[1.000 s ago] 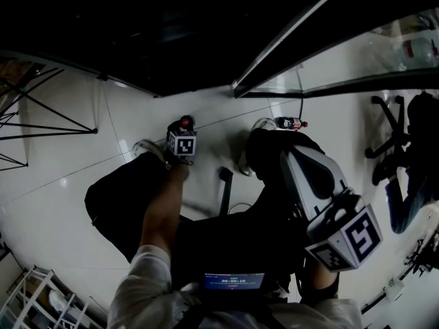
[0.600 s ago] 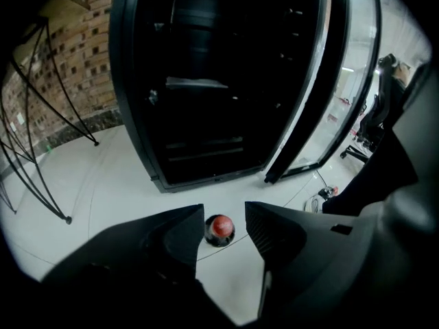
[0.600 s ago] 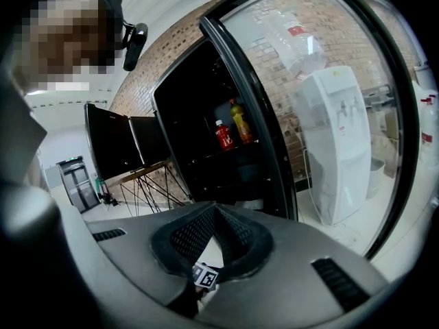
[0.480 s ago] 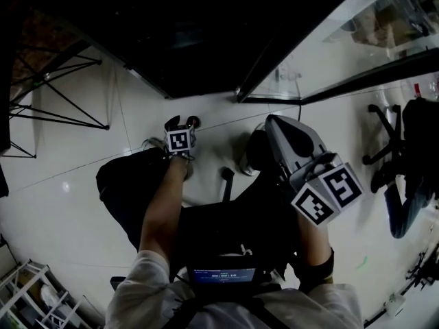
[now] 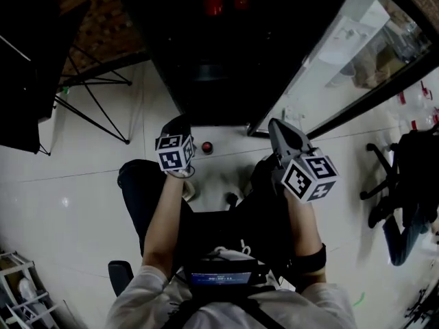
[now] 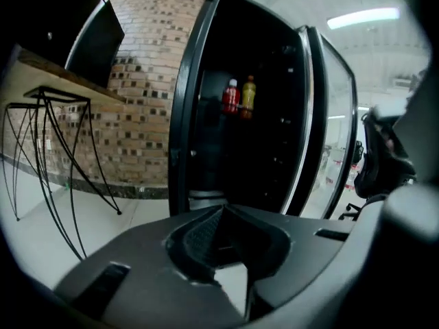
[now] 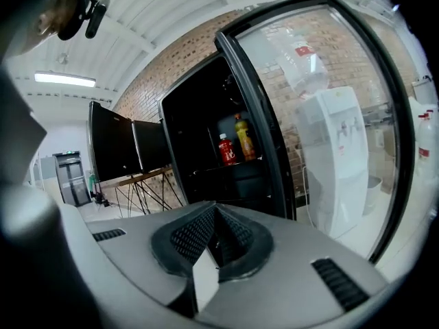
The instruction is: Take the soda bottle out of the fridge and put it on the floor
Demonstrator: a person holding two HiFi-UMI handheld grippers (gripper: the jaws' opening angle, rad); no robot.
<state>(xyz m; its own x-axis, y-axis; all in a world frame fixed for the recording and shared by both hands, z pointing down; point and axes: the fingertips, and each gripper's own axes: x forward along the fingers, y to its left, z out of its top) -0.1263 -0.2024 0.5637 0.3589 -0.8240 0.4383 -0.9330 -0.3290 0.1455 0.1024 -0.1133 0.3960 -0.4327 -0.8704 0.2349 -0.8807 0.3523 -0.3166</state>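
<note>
- claw on the left: the left claw (image 6: 221,211) has jaws that have just been closing and now meet at the tips, with nothing between them.
- the right claw (image 7: 215,209) also has its jaws together and holds nothing.
- in the head view both claws are held out side by side at the end of the person's forearms, each aimed at the open fridge (image 5: 206,81).
- the soda bottle (image 5: 206,147) stands on the floor (image 5: 68,184) just in front of the fridge's open front, seen from above with its red cap up. it lies between the two claws in that view, nearer the left one and clear of both.
- inside the fridge, a red bottle (image 6: 231,96) and an orange bottle (image 6: 248,96) stand side by side on a shelf (image 7: 226,166).
- the fridge's glass door (image 5: 343,60) is swung wide open to the right.
- a brick wall (image 6: 137,81) and thin black frame legs (image 5: 96,108) are left of the fridge.
- a white water dispenser (image 7: 336,156) shows through the door glass.
</note>
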